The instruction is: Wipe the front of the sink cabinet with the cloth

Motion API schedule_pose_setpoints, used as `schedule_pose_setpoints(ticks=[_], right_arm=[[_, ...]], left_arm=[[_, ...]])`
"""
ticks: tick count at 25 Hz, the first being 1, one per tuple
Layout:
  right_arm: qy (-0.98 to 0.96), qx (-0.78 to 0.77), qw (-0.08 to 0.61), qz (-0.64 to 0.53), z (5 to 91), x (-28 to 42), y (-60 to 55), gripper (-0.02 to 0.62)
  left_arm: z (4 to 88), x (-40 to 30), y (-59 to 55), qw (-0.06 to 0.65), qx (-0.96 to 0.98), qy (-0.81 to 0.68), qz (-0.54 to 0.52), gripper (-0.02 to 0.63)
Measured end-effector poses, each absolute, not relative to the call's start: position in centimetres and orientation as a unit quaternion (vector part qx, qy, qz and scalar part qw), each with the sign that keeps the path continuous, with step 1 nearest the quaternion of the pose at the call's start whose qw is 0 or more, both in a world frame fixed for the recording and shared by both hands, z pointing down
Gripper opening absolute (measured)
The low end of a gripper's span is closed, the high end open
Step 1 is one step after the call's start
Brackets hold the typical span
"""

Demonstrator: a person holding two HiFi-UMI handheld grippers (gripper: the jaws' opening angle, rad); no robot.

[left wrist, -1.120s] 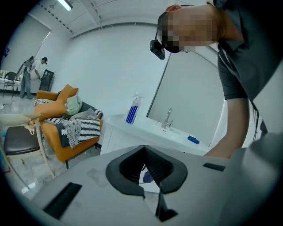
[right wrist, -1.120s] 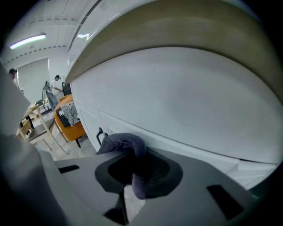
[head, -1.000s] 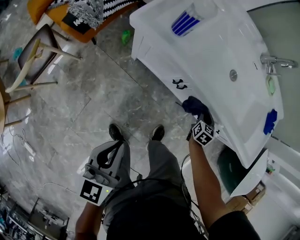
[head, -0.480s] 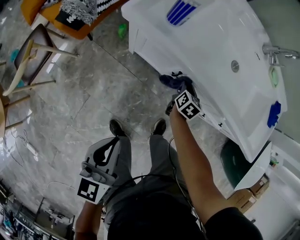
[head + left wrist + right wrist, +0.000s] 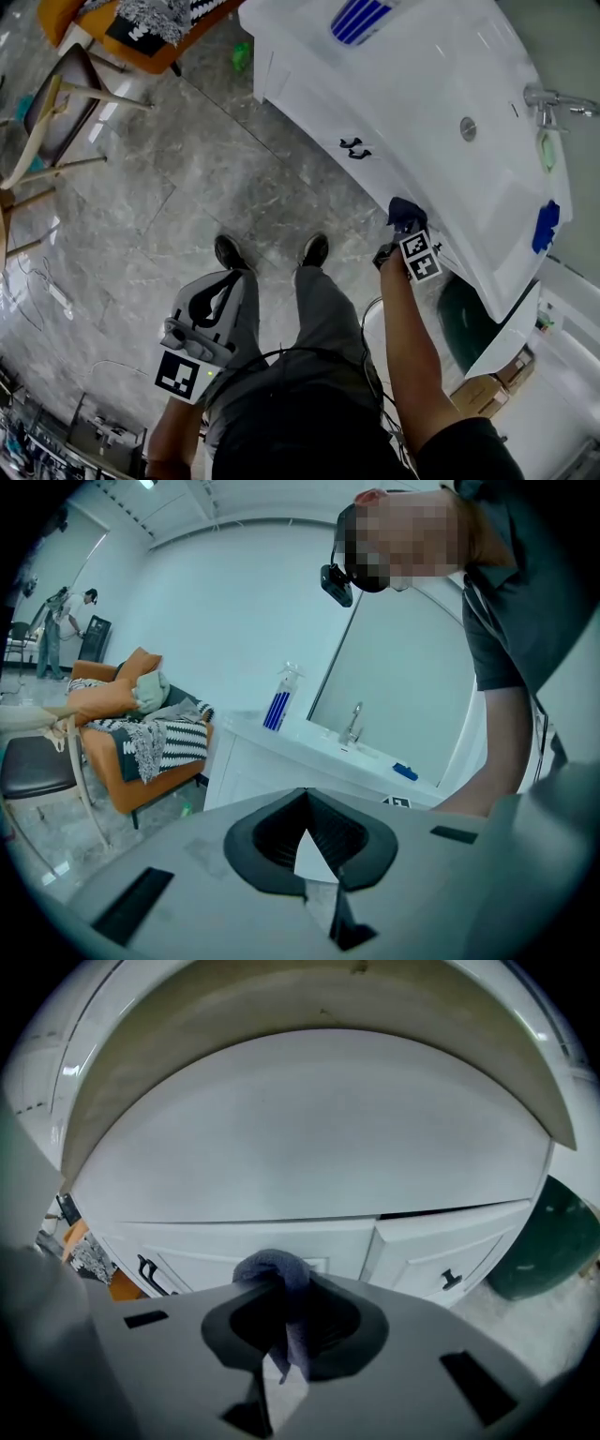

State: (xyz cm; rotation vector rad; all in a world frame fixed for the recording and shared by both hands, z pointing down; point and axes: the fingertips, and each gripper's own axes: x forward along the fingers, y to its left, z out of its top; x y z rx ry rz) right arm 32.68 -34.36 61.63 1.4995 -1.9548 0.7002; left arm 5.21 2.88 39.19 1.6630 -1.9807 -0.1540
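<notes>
In the head view, the white sink cabinet point(image 5: 314, 108) runs diagonally, with black handles point(image 5: 354, 148) on its front. My right gripper point(image 5: 402, 228) is shut on a dark blue cloth point(image 5: 403, 212), held against the cabinet front, right of the handles and below the basin. In the right gripper view the cloth point(image 5: 277, 1277) bunches out of my right gripper point(image 5: 281, 1330), close to the white doors point(image 5: 422, 1252). My left gripper point(image 5: 208, 307) hangs by the person's left leg, away from the cabinet. In its own view my left gripper point(image 5: 306, 841) is shut on nothing.
An orange chair point(image 5: 141, 37) with a striped blanket and a wooden chair point(image 5: 56, 103) stand at the far left. A dark green bin point(image 5: 464, 323) sits right of the cabinet. A spray bottle point(image 5: 361, 17), a faucet point(image 5: 548, 98) and a blue item point(image 5: 544, 225) are on the counter.
My right gripper swept the cloth left to the black handles, then back right along the cabinet front to below the basin. The left gripper stayed by the leg.
</notes>
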Motion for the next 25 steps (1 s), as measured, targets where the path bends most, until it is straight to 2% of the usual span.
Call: schedule_pose_setpoints(ticks=[2, 8, 11, 14, 21, 25], right_arm=[[-0.743, 0.544, 0.289, 0.261, 62.2, 30.4, -34.0, 0.049], [-0.783, 0.471, 0.277, 0.298, 64.2, 17.6, -32.0, 0.048], [-0.794, 0.447, 0.276, 0.305, 64.0, 14.9, -31.4, 0.049], [-0.798, 0.446, 0.285, 0.288, 63.6, 17.5, -32.1, 0.049], [-0.741, 0.530, 0.319, 0.263, 62.9, 32.2, -34.7, 0.048], [-0.742, 0.528, 0.329, 0.249, 63.9, 31.0, -34.6, 0.048]], left_arm=[[39.4, 5.3, 2.9, 0.275, 0.618, -0.734, -0.055, 0.004], [39.5, 5.8, 2.4, 0.276, 0.623, -0.730, -0.047, 0.003], [39.5, 6.1, 2.1, 0.276, 0.622, -0.731, -0.047, 0.003], [39.5, 6.2, 1.7, 0.276, 0.622, -0.731, -0.050, 0.003], [40.1, 5.4, 1.8, 0.280, 0.613, -0.736, -0.060, 0.003], [40.8, 5.2, 1.9, 0.287, 0.612, -0.735, -0.061, 0.003]])
